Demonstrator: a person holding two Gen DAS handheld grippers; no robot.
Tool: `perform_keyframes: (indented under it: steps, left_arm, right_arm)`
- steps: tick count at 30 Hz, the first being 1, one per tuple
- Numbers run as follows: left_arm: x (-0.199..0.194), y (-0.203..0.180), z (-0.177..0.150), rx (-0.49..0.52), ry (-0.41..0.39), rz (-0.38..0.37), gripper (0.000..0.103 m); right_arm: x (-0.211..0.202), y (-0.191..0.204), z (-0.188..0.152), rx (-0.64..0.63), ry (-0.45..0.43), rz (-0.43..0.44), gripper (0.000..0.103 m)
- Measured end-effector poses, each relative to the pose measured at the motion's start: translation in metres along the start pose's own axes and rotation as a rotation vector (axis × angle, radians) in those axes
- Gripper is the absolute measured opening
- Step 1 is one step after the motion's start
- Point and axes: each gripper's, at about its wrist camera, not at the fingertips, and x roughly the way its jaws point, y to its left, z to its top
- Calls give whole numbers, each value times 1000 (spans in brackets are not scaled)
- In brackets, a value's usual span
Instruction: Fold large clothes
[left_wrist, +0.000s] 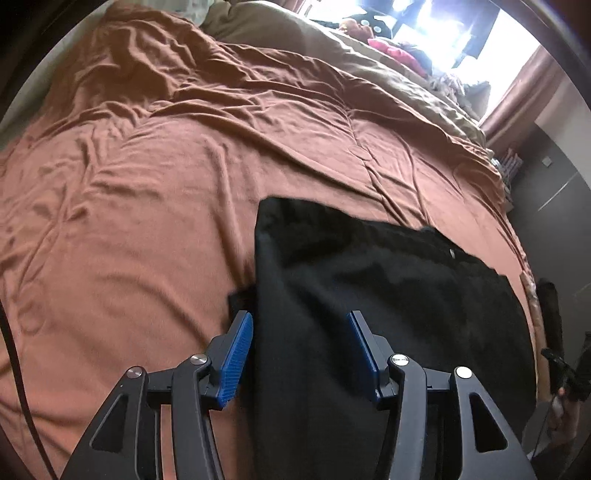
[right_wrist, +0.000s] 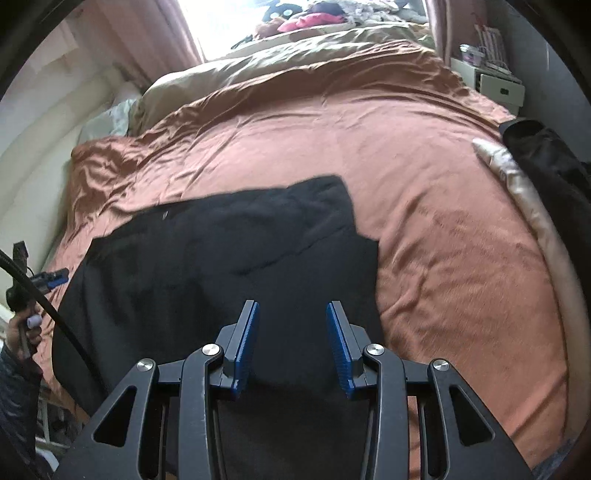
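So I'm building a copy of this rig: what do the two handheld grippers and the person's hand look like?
Both the left gripper and the right gripper have matte black linkage arms with triangular cutouts, round silver pivot pins, and ribbed blue pads on the fingers. A black cable runs past the left hand, which has a pale lilac nail and a dark patterned sleeve.

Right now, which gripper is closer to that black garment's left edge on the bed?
Left. The left gripper straddles the black garment's left edge; the right gripper hovers open over its right half.
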Motion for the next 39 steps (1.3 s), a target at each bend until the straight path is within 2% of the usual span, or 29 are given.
perform_keyframes:
  steps: [7,11,15,21,25,27,33,37,39]
  left_arm:
    - [-21,5,-53,2,24,6,55]
    - [-25,8,-88,14,47,36,54]
    - [-28,14,-115,9,65,36,54]
    - [-35,30,-144,-39,65,36,57]
    - [-48,41,-156,-76,48,24,57]
    - [-58,43,-160,-89,34,21,57]
    - [-79,57,-166,-188,-8,-65,57]
    - [-78,66,-172,-281,-8,-182,57]
    - [-73,68,-176,-312,11,-212,58]
  right_arm:
    - [11,-2,-23,-1,57,-22,35]
    - [19,-7,-47,-8,97,-78,35]
    - [18,-19,-69,21,116,-88,35]
    - [6,-31,-93,59,110,-108,35]
    - [-15,-20,-98,43,117,-179,35]
    - [-31,-10,-97,14,85,-200,35]
    - [-58,38,-94,-66,18,-96,35]
    - [-51,74,-95,-102,27,-3,35]
    - [-41,92,-96,-119,45,41,35]
